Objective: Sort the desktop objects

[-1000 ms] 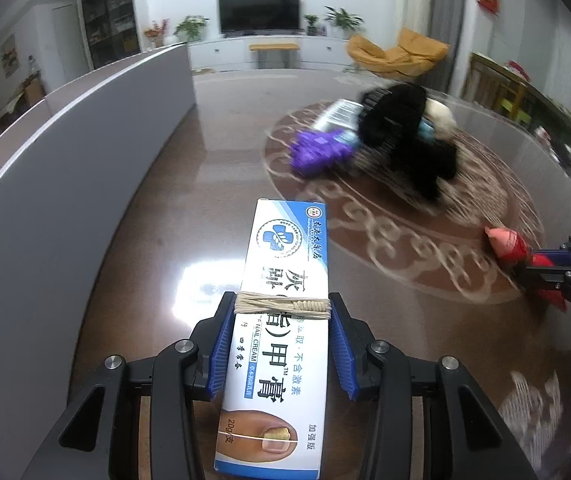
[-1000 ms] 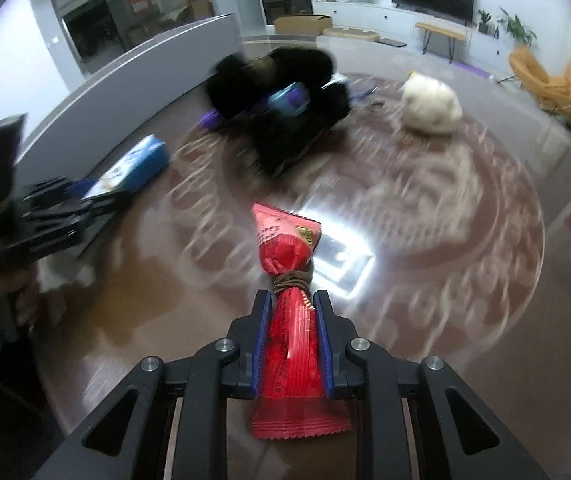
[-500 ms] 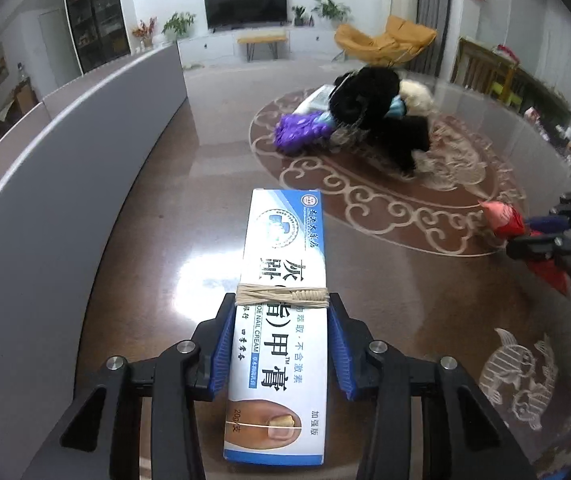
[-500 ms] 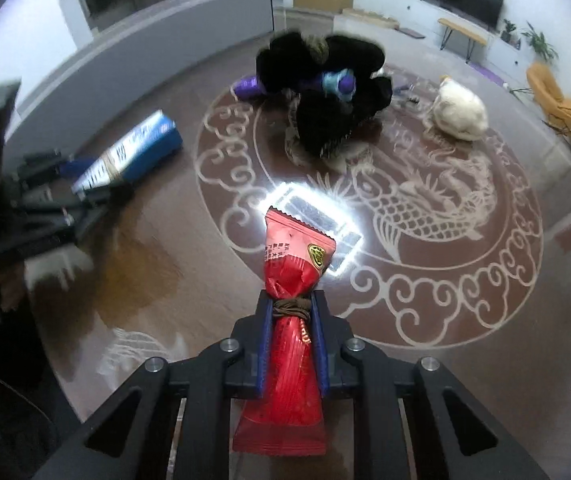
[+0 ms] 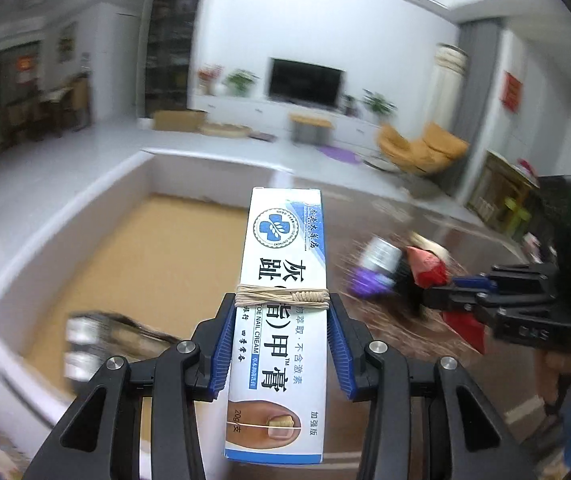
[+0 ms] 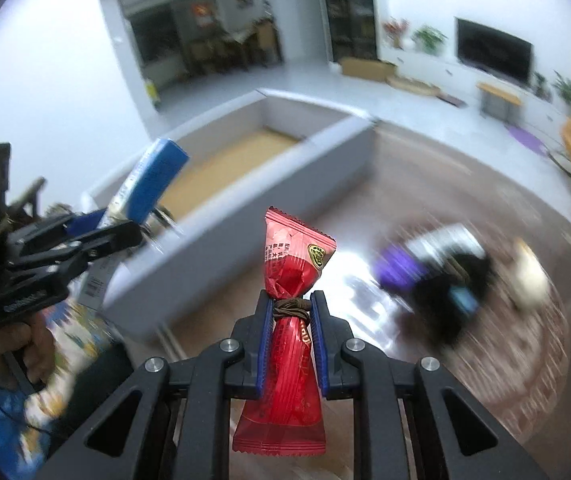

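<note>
black tv (image 5: 305,84) on far wall, orange chair (image 5: 421,152) near it.

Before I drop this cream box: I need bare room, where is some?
The bin's tan floor beyond the brush is bare. Crowded: the blurred pile on the table.

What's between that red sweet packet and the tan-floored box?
Only the box's grey wall and a bare stretch of glossy table; the right wrist view shows the red packet this side of it.
</note>
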`<state>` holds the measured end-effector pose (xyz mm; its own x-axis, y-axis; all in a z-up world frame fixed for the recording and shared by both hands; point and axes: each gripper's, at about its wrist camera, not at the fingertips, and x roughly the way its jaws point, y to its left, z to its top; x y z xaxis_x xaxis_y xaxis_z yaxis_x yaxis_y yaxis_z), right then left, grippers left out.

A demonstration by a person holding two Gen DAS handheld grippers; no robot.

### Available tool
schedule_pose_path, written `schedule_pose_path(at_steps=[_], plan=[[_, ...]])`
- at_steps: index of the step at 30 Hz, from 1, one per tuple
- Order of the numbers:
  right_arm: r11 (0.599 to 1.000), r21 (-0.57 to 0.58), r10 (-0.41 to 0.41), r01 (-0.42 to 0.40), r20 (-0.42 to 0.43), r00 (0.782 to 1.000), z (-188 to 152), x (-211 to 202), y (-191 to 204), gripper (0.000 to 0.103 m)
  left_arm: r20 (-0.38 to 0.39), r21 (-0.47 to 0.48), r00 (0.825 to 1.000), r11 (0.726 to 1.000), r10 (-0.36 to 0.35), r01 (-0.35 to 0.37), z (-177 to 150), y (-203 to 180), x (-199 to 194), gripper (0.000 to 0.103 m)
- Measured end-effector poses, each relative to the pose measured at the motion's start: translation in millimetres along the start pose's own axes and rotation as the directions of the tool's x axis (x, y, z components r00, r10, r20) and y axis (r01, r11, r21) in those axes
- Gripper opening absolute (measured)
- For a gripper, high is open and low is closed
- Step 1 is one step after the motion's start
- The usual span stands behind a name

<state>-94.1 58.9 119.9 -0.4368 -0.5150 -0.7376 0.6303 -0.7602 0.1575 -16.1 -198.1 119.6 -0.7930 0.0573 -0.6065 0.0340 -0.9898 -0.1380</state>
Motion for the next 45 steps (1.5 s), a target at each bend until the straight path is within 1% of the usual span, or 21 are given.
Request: schedule_pose_path(at_steps=[4, 7, 10, 12, 14, 16, 18, 20, 22, 25, 26, 29, 31, 32, 33, 35, 37, 39, 40, 42, 45], plan=[[0.994, -0.048, 0.097, -0.094, 0.068, 0.993, 52, 29, 60, 0.019, -0.024, -0.081, 0.994, 0.991, 0.105, -0.106, 14, 71, 4, 0.043], [0.987, -0.088, 0.144, -0.138, 0.074, 0.987, 80, 64, 100, 0.019, -0.075, -0.144, 0.987, 0.978, 0.141, -0.150, 9, 112, 20, 0.043], [0.985, -0.118, 0.127, -0.124, 0.014, 0.992, 93, 113, 126, 0.019, -0.155, -0.180, 0.977, 0.969, 0.145, -0.172, -5, 136, 47, 0.043], [0.987, -0.133, 0.088, -0.092, -0.032, 0.996, 94, 146, 136, 0.020, -0.190, -0.177, 0.971, 0.968, 0.143, -0.177, -12, 139, 60, 0.043], [0.988, -0.126, 0.076, -0.087, -0.090, 0.993, 91, 172, 136, 0.021, -0.225, -0.182, 0.964, 0.966, 0.143, -0.186, -19, 142, 70, 0.045], [0.992, -0.096, 0.063, -0.079, -0.154, 0.986, 85, 196, 132, 0.030, -0.238, -0.189, 0.960, 0.962, 0.149, -0.196, -24, 144, 77, 0.049], [0.995, -0.077, 0.058, -0.071, -0.168, 0.984, 81, 204, 127, 0.041, -0.241, -0.191, 0.956, 0.958, 0.167, -0.215, -28, 143, 80, 0.060], [0.996, -0.053, 0.059, -0.067, -0.143, 0.988, 79, 197, 121, 0.049, -0.224, -0.192, 0.959, 0.957, 0.175, -0.220, -30, 142, 78, 0.062], [0.997, -0.038, 0.068, -0.072, -0.092, 0.993, 76, 182, 109, 0.066, -0.200, -0.192, 0.963, 0.956, 0.183, -0.222, -29, 138, 72, 0.063], [0.999, -0.023, 0.039, -0.038, 0.022, 0.999, 68, 139, 87, 0.083, -0.146, -0.179, 0.970, 0.959, 0.193, -0.218, -29, 117, 55, 0.063], [1.000, -0.021, 0.019, -0.018, 0.055, 0.998, 64, 126, 81, 0.085, -0.123, -0.174, 0.975, 0.963, 0.184, -0.204, -29, 107, 47, 0.063], [0.998, 0.004, -0.056, 0.057, 0.166, 0.985, 36, 82, 49, 0.094, -0.066, -0.136, 0.993, 0.985, 0.102, -0.110, -30, 57, 33, 0.065], [0.992, 0.045, -0.128, 0.121, 0.202, 0.971, 8, 56, 18, 0.096, -0.050, -0.084, 0.999, 0.996, 0.022, -0.026, -37, 13, 29, 0.069], [0.988, 0.061, -0.153, 0.143, 0.202, 0.967, -2, 48, 6, 0.096, -0.049, -0.056, 0.999, 0.998, -0.021, 0.019, -41, -11, 29, 0.074], [0.981, 0.085, -0.187, 0.173, 0.196, 0.963, -15, 38, -10, 0.096, -0.052, -0.031, 0.997, 0.998, -0.060, 0.059, -44, -34, 33, 0.082], [0.958, 0.141, -0.272, 0.250, 0.173, 0.947, -48, 19, -46, 0.096, -0.076, 0.024, 0.988, 0.990, -0.136, 0.138, -63, -78, 40, 0.091], [0.922, 0.206, -0.358, 0.329, 0.126, 0.925, -80, 2, -82, 0.096, -0.128, 0.080, 0.978, 0.981, -0.166, 0.177, -83, -116, 59, 0.091], [0.879, 0.265, -0.424, 0.397, 0.055, 0.904, -111, -11, -118, 0.096, -0.196, 0.135, 0.969, 0.975, -0.149, 0.177, -98, -145, 83, 0.091], [0.850, 0.295, -0.461, 0.437, 0.014, 0.887, -131, -18, -136, 0.096, -0.230, 0.157, 0.964, 0.973, -0.133, 0.172, -109, -156, 98, 0.091], [0.814, 0.327, -0.497, 0.479, -0.034, 0.867, -155, -27, -160, 0.096, -0.283, 0.189, 0.954, 0.969, -0.099, 0.156, -122, -169, 125, 0.091], [0.778, 0.346, -0.526, 0.524, -0.098, 0.845, -182, -32, -182, 0.096, -0.321, 0.181, 0.943, 0.972, -0.088, 0.152, -133, -179, 147, 0.091]])
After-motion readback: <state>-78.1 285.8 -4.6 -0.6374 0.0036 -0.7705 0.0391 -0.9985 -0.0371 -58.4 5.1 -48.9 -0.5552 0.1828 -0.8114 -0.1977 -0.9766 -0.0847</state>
